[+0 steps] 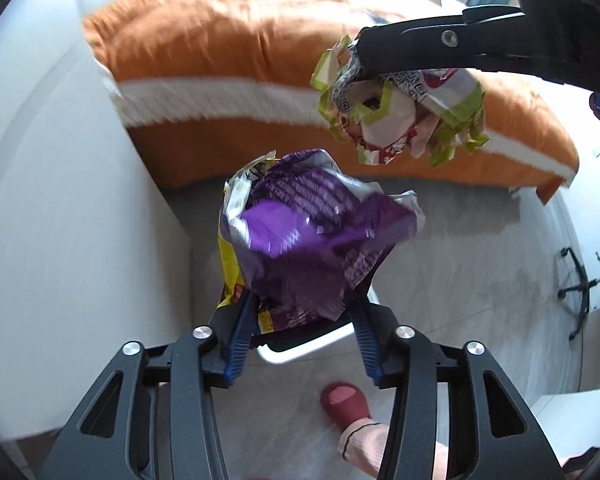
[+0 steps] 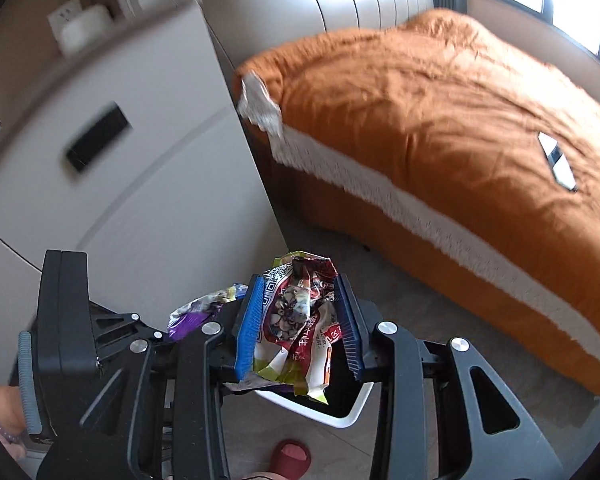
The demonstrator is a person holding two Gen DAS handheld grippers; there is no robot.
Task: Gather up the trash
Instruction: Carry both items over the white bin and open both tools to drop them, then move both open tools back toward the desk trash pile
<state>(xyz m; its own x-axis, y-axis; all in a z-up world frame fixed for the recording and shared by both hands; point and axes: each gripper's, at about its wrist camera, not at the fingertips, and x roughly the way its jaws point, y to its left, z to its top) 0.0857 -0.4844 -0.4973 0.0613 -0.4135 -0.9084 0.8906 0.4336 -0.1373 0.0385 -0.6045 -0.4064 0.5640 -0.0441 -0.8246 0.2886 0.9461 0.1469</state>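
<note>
A crumpled purple snack wrapper (image 1: 300,232) fills the gap between the blue pads (image 1: 240,332) of my left gripper (image 1: 304,320), which is shut on its lower end. Right below it stands a white bin (image 1: 300,350) with a dark inside. My right gripper (image 2: 300,320) is shut on a crumpled red, white and green wrapper (image 2: 296,328), held above the same bin (image 2: 340,420). In the left wrist view that wrapper (image 1: 396,120) hangs from the right gripper (image 1: 364,64) at the upper right. The purple wrapper (image 2: 196,312) peeks out at the left of the right wrist view.
A bed with an orange cover (image 2: 440,120) and a white fringe fills the right side. A white cabinet (image 2: 120,168) stands to the left of the bin. A foot in a red slipper (image 1: 344,404) is on the grey floor. A chair base (image 1: 580,292) stands at the right.
</note>
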